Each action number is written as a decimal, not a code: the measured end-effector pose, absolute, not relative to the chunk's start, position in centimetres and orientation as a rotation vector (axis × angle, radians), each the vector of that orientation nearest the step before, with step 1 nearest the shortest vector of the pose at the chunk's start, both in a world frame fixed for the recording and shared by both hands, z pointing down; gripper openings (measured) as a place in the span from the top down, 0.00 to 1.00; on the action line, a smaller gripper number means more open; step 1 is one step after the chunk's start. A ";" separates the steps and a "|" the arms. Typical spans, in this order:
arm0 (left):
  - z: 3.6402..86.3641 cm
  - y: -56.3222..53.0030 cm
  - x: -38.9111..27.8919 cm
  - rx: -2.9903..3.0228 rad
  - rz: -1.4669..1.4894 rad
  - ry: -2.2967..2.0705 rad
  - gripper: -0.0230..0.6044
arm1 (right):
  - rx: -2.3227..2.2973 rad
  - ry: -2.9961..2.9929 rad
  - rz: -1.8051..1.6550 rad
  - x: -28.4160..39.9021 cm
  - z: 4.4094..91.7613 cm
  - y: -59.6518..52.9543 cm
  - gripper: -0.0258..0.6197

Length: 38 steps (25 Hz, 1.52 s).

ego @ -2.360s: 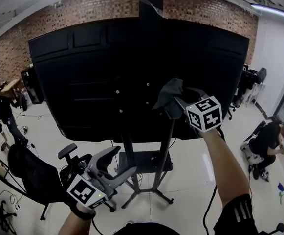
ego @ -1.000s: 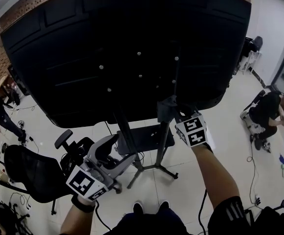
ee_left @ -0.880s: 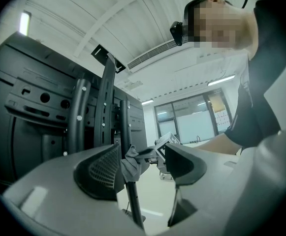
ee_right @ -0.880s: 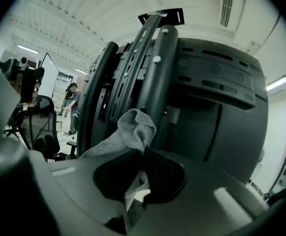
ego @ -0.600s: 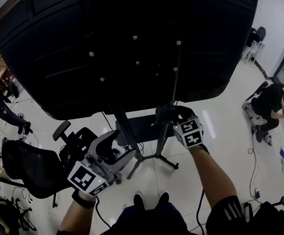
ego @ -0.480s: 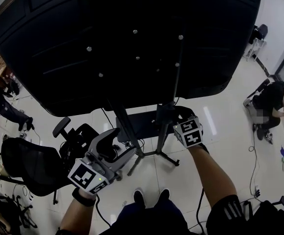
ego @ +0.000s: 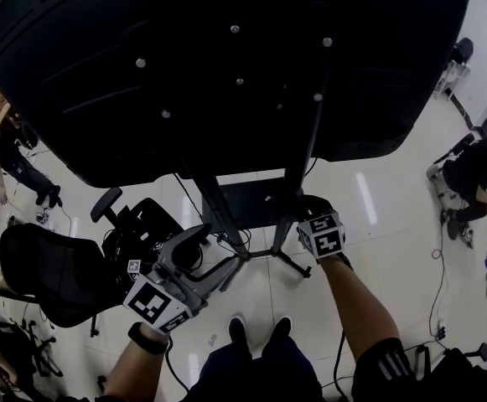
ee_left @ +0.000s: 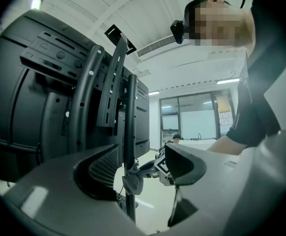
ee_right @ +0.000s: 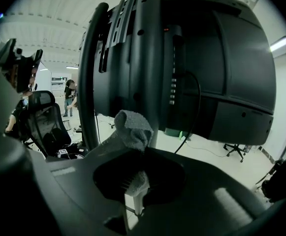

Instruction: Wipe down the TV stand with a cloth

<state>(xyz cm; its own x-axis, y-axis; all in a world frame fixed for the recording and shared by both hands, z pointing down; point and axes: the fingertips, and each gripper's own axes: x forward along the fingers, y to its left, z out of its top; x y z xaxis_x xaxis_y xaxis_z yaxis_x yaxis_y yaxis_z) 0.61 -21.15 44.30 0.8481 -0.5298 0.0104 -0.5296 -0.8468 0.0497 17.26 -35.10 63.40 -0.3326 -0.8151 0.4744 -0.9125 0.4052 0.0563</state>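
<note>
The TV stand carries a big black TV [ego: 226, 65] seen from behind, on two dark upright poles. My right gripper [ego: 299, 214] is shut on a grey cloth [ee_right: 131, 127] and presses it against the right pole [ego: 303, 162], low down below the TV's bottom edge. In the right gripper view the cloth bunches between the jaws right in front of that pole [ee_right: 147, 58]. The left gripper [ego: 212, 255] hangs open and empty to the left of the stand, apart from the left pole [ego: 218, 216]. From the left gripper [ee_left: 140, 163] view, the cloth [ee_left: 132, 181] shows wrapped on the pole.
A black office chair [ego: 50, 279] stands close on the left. The stand's base plate [ego: 247, 201] and legs spread on the glossy floor ahead of the person's feet. A person [ego: 476, 170] crouches at the right; others stand at the far left [ego: 4, 170]. Cables trail across the floor.
My right gripper has slid the cloth down the right pole, from the TV's back to below its bottom edge. The head view has tilted downward. The left gripper stayed open and nearly still.
</note>
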 end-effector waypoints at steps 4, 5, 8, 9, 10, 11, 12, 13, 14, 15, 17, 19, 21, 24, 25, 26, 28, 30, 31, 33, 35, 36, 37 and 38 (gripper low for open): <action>46.5 -21.7 0.7 2.938 0.014 -0.857 0.46 | 1.454 -2.214 0.368 17.0 67.2 -35.5 0.92; 46.9 -21.8 0.7 2.929 0.018 -0.861 0.46 | 1.446 -2.201 0.389 17.1 68.3 -35.6 0.93; 47.9 -21.8 0.9 2.910 0.012 -0.871 0.46 | 1.423 -2.167 0.454 17.1 71.6 -35.5 0.92; 48.3 -21.8 0.8 2.903 0.014 -0.875 0.46 | 1.417 -2.160 0.467 17.0 72.5 -35.5 0.92; 48.8 -21.8 0.8 2.896 0.018 -0.879 0.46 | 1.410 -2.151 0.477 17.1 73.5 -35.5 0.92; 49.3 -21.8 0.8 2.890 0.024 -0.880 0.46 | 1.400 -2.140 0.486 17.2 74.6 -35.5 0.92; 49.8 -21.8 0.8 2.883 0.028 -0.881 0.46 | 1.391 -2.126 0.494 17.4 75.6 -35.5 0.92; 50.2 -21.8 0.8 2.876 0.033 -0.882 0.46 | 1.383 -2.112 0.500 17.6 76.6 -35.5 0.92; 50.6 -21.8 0.7 2.869 0.036 -0.884 0.46 | 1.375 -2.100 0.504 17.8 77.4 -35.5 0.92; 50.9 -21.9 0.6 2.863 0.036 -0.889 0.46 | 1.367 -2.091 0.506 17.8 78.1 -35.6 0.92; 51.6 -22.1 0.5 2.855 0.034 -0.900 0.46 | 1.354 -2.073 0.519 17.9 79.6 -35.6 0.92; 52.3 -22.3 0.3 2.843 0.039 -0.911 0.46 | 1.347 -2.045 0.555 18.1 81.4 -35.5 0.92; 52.6 -22.5 0.3 2.844 0.033 -0.919 0.46 | 1.341 -2.025 0.612 18.2 83.3 -35.3 0.92; 52.8 -22.8 0.2 2.846 0.028 -0.935 0.46 | 1.324 -2.016 0.660 18.0 85.6 -35.4 0.92; 52.9 -22.9 0.1 2.845 0.029 -0.940 0.46 | 1.320 -2.008 0.661 18.0 86.1 -35.4 0.92; 53.1 -23.1 0.1 2.842 0.031 -0.944 0.46 | 1.313 -2.001 0.667 18.0 86.5 -35.4 0.92; 53.3 -23.2 0.0 2.827 0.034 -0.951 0.46 | 1.304 -1.989 0.692 18.0 87.5 -34.8 0.92; 53.2 -23.4 -0.2 2.820 0.025 -0.959 0.46 | 1.299 -1.991 0.696 17.9 87.5 -34.2 0.92; 52.9 -23.5 -0.3 2.821 0.017 -0.964 0.46 | 1.292 -2.008 0.682 17.6 86.9 -34.1 0.92; 52.3 -23.5 -0.4 2.832 0.002 -0.973 0.46 | 1.278 -2.061 0.641 16.9 85.1 -34.0 0.92; 51.4 -23.5 -0.5 2.849 -0.014 -0.983 0.46 | 1.278 -2.118 0.599 16.5 82.5 -33.6 0.92; 50.7 -23.5 -0.6 2.857 -0.026 -0.991 0.46 | 1.283 -2.147 0.577 16.4 80.9 -33.3 0.92; 50.0 -23.4 -0.7 2.863 -0.040 -1.000 0.46 | 1.289 -2.176 0.551 16.2 79.2 -33.0 0.92; 49.3 -23.4 -0.9 2.869 -0.051 -1.010 0.46 | 1.293 -2.207 0.522 16.0 77.3 -32.7 0.92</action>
<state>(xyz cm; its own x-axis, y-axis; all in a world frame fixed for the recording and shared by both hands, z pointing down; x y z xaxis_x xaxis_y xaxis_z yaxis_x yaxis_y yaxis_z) -0.88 -23.41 49.31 0.7796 -0.6263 0.0013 -0.6230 -0.7751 0.1052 15.99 -32.74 77.31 -0.4052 -0.6787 0.6125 -0.8811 0.4685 -0.0637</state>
